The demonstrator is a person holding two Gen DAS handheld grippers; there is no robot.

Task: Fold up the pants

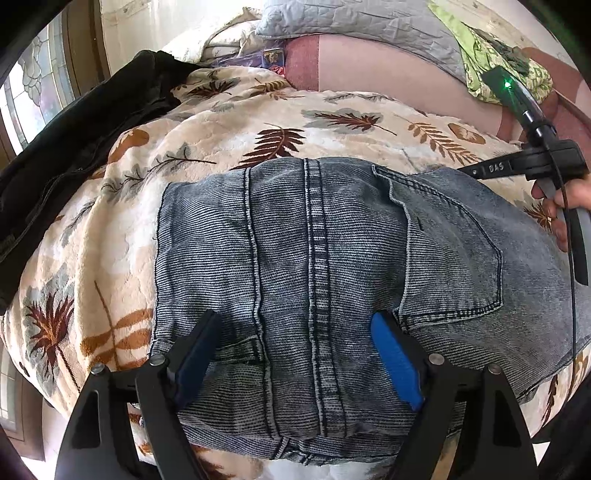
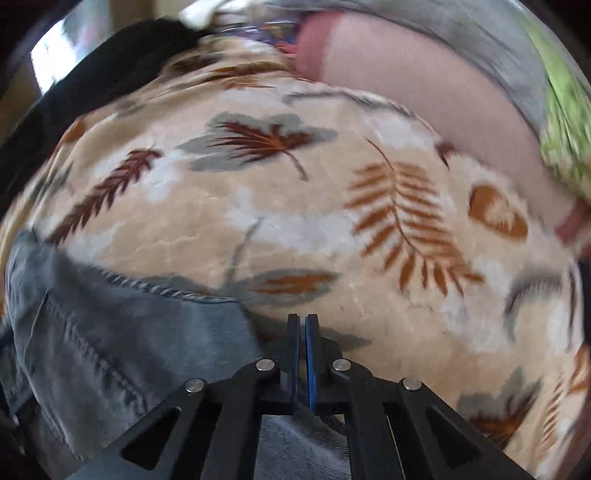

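Folded grey-blue jeans [image 1: 332, 258] lie on a leaf-patterned blanket [image 1: 258, 122], back pocket up on the right side. My left gripper [image 1: 295, 316] hovers low over their near edge. It is open, its blue pads [image 1: 395, 358] wide apart and the denim showing between them. In the right wrist view, my right gripper [image 2: 303, 320] is shut, fingers pressed together at the jeans' [image 2: 110, 332] right edge over the blanket [image 2: 332, 203]. No cloth shows between the pads. From the left wrist view, the right gripper [image 1: 476, 170] sits at the jeans' far right corner, held by a hand [image 1: 569, 199].
A black garment [image 1: 74, 147] lies at the blanket's left side. Behind are a pink sheet [image 1: 388, 66], a grey quilt [image 1: 369, 22] and a green cloth [image 1: 495, 59]. A window [image 1: 40, 85] is at far left. A cable [image 1: 570, 295] hangs from the right gripper.
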